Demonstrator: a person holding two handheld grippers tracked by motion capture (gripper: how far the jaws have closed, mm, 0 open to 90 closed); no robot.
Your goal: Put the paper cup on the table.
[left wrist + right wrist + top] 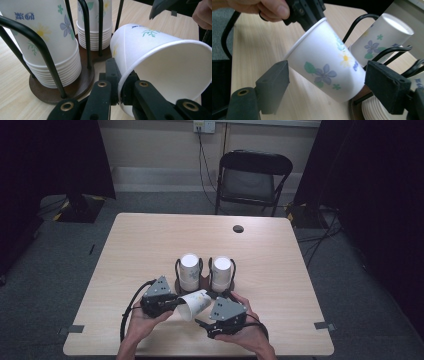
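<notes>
Nearest to me, my left hand-held gripper is clamped on the rim of a flowered paper cup, 1 jaw inside the mouth and 1 outside, as the left gripper view shows. The cup lies tilted on its side above the worktop, its open mouth toward me and its base toward the racks. My right hand-held gripper has its jaws standing apart on either side of that cup, the pads not pressing on it. Just beyond, 2 stacks of upturned cups sit side by side in a black wire holder on a dark round base. Farther off, a black folding chair stands behind the worktop.
</notes>
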